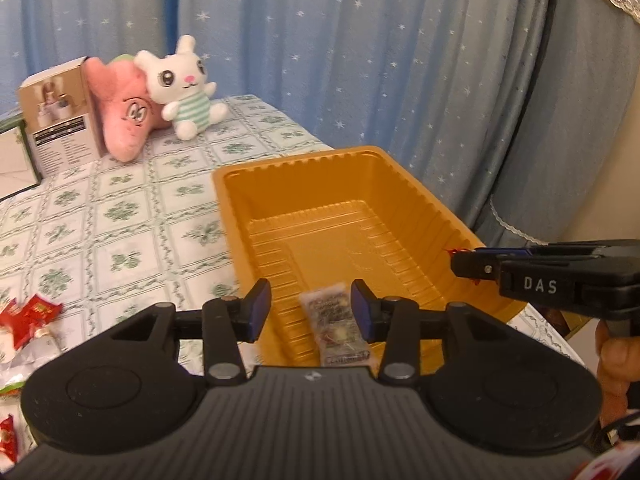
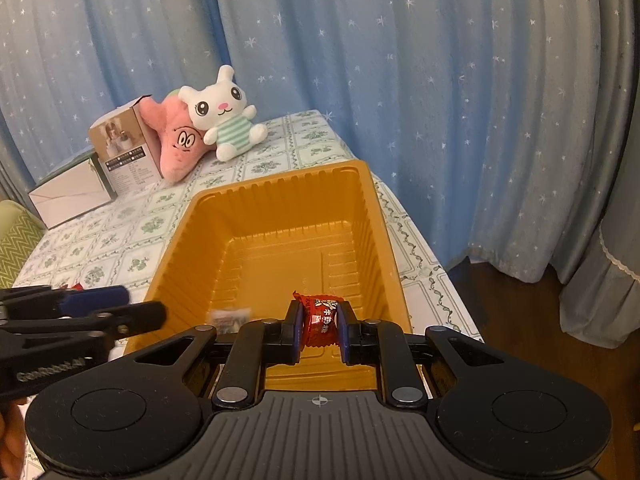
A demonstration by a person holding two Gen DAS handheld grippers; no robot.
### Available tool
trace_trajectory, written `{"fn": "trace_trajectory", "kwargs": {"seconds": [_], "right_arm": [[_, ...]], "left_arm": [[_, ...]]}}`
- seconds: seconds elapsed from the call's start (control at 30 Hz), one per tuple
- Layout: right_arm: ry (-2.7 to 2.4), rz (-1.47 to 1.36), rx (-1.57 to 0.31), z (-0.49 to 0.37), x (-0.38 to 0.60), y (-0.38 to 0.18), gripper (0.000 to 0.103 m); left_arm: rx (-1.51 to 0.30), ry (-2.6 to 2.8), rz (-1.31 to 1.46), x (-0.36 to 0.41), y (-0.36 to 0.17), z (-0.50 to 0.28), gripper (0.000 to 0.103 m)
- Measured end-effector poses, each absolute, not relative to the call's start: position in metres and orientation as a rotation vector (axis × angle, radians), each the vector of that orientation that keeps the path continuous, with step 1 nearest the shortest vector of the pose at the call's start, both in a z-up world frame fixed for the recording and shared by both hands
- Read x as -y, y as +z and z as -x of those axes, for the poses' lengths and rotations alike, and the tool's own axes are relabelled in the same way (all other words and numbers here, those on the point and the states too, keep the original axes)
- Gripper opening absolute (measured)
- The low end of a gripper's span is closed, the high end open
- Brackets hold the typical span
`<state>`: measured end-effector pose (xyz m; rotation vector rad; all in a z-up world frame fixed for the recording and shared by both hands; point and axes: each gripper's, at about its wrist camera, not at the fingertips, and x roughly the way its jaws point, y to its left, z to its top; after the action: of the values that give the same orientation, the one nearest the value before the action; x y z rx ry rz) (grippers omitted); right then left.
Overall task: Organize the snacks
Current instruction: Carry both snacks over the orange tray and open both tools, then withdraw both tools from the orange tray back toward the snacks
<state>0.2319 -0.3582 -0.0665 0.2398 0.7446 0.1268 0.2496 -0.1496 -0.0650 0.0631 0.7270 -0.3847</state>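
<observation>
Right tongs (image 2: pixel 320 322) clenched on a red wrapped candy (image 2: pixel 320 320), held above the near end of the orange tray (image 2: pixel 280 184) on the worktop (image 1: pixel 120 208); left tongs (image 1: pixel 311 312) released, nothing between the pads, a clear-wrapped snack (image 1: pixel 340 326) lying on the tray floor below them. Risk judged: candy is pinched by its middle only and could slip or cling to a pad on release, landing on the near rim. The two tongs sit close together and could knock, and more red snacks (image 1: pixel 28 316) wait at near left

A snack packet (image 1: pixel 339 326) lies in the tray (image 1: pixel 280 168) on the table (image 1: pixel 120 216), plush toys (image 1: pixel 188 88) behind.
</observation>
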Motion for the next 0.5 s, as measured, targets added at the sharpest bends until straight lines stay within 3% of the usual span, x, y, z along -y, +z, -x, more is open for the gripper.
{"fn": "trace_trajectory", "kwargs": {"seconds": [0.3,0.33,0.4,0.5], "right_arm": [[0.163,-0.281,-0.742,-0.238,0.351,-0.066,0.019],[0.171,-0.299,-0.749,-0.239,0.352,-0.066,0.025],[0.160,-0.330,-0.739,-0.238,0.356,-0.063,0.062],[0.144,-0.351,-0.709,-0.232,0.362,-0.052,0.065]], "left_arm": [[-0.731,-0.342,-0.001,0.118,-0.058,-0.235,0.048],[-0.733,-0.337,-0.001,0.116,-0.058,-0.233,0.050],[-0.736,-0.329,-0.003,0.112,-0.057,-0.228,0.051],[-0.737,-0.316,0.000,0.105,-0.055,-0.221,0.051]]}}
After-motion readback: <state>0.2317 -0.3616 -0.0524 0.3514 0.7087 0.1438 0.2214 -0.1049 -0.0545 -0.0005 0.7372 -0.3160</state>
